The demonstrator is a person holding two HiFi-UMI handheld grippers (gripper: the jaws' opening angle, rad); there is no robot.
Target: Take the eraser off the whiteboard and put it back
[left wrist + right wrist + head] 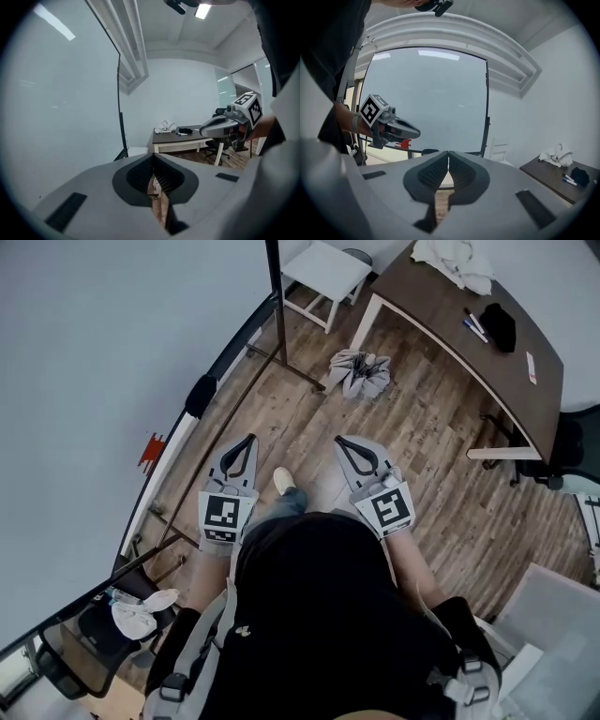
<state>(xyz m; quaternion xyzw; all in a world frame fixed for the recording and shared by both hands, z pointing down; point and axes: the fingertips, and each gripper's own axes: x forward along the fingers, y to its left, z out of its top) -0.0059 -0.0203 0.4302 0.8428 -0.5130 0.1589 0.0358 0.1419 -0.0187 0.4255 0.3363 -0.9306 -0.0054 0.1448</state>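
While your left tongs [247,440] and right tongs [343,442] are both closed on nothing, the black eraser [201,396] apparently sits on the lower edge of the whiteboard [84,381]; taking and returning it both lie ahead.

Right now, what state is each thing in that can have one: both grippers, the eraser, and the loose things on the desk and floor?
Left gripper: shut, nothing between its jaws.
Right gripper: shut, empty.
Eraser: on the lower edge of the whiteboard, untouched.
White cloth: crumpled on the desk.
Markers: lying flat on the desk.
Grey bag: slumped on the floor.
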